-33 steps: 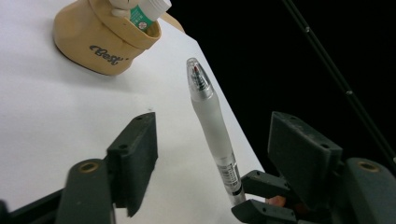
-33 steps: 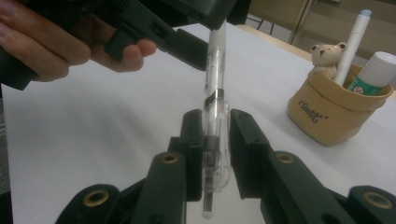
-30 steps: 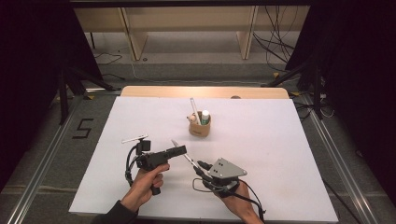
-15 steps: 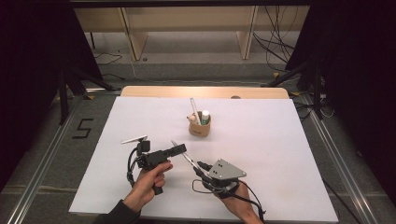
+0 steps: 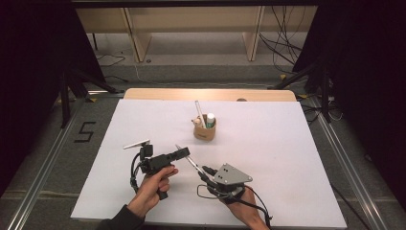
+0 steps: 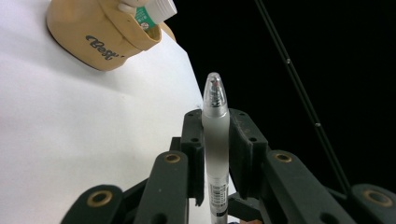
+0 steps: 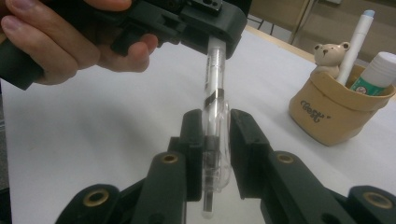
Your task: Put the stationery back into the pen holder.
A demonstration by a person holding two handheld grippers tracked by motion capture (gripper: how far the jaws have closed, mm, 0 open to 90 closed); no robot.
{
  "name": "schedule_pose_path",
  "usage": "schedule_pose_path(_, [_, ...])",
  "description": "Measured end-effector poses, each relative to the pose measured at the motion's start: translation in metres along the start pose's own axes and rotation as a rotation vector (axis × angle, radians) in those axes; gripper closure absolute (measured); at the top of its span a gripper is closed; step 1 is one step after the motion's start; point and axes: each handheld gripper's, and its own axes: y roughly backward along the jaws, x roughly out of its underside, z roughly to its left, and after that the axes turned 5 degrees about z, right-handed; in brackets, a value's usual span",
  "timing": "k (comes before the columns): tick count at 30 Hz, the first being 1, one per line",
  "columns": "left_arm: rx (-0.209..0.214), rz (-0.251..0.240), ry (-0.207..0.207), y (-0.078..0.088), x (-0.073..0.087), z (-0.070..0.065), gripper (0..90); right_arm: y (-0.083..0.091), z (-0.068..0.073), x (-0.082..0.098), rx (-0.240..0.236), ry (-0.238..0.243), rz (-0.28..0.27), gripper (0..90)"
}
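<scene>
Both grippers hold the same pen point(image 6: 215, 140), a slim one with a frosted translucent barrel. In the left gripper view the left gripper point(image 6: 215, 154) has its jaws pressed against the barrel from both sides; they have just been closing, with the pen between them, and now clamp it. The pen's rounded, clear tip sticks out past the jaw ends, and a barcode label shows on the barrel lower down between the linkages. In the right gripper view the right gripper point(image 7: 216, 154) is closed on the other end of the pen point(image 7: 214, 116), where the clear cap and its clip sit between the two black pads; from there the barrel runs up and away into the left gripper's jaws, whose handle is wrapped by the person's left hand point(image 7: 65, 44). From the high view the left gripper point(image 5: 179, 154) and the right gripper point(image 5: 205, 170) are close together near the front of the white table point(image 5: 297, 158), with the pen point(image 5: 190, 162) bridging the short gap between them. Beyond both grippers, well apart from them, stands a tan pen holder point(image 5: 204, 130) with a small bear figure point(image 7: 330, 53) on its rim, holding a white marker point(image 7: 356, 42) and a glue stick point(image 7: 376, 70). A white pen point(image 5: 136, 143) lies on the table just beside the left gripper's rear.
</scene>
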Motion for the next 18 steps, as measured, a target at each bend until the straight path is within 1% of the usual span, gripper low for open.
schedule_pose_path(3, [0.015, 0.005, 0.003, 0.0, 0.0, 0.0, 78.4, -0.001, 0.0, 0.001, -0.001, 0.0, 0.004, 76.5])
schedule_pose_path(5, [0.014, 0.007, 0.0, -0.001, 0.0, -0.001, 78.8, -0.002, -0.001, 0.002, -0.003, -0.004, 0.004, 76.4])
schedule_pose_path(9, [0.018, 0.012, -0.019, 0.0, -0.001, -0.003, 79.4, -0.001, -0.003, 0.002, -0.014, -0.012, 0.001, 75.1])
schedule_pose_path(10, [0.019, 0.013, -0.03, 0.0, -0.001, -0.004, 79.4, -0.001, -0.003, 0.002, -0.019, -0.015, 0.001, 73.4])
schedule_pose_path(12, [0.022, 0.011, -0.044, 0.001, -0.001, -0.006, 79.5, -0.001, -0.005, 0.002, -0.022, -0.025, 0.003, 63.9])
schedule_pose_path(13, [0.018, 0.007, -0.054, 0.001, -0.002, -0.007, 79.5, -0.001, -0.006, 0.002, -0.025, -0.034, 0.008, 61.2])
schedule_pose_path(16, [0.002, -0.002, -0.086, 0.003, -0.004, -0.008, 79.5, 0.002, -0.009, 0.002, -0.035, -0.056, -0.013, 54.0])
schedule_pose_path(18, [-0.008, -0.012, -0.099, 0.004, -0.007, -0.007, 79.5, 0.004, -0.011, 0.002, -0.042, -0.071, -0.016, 49.6])
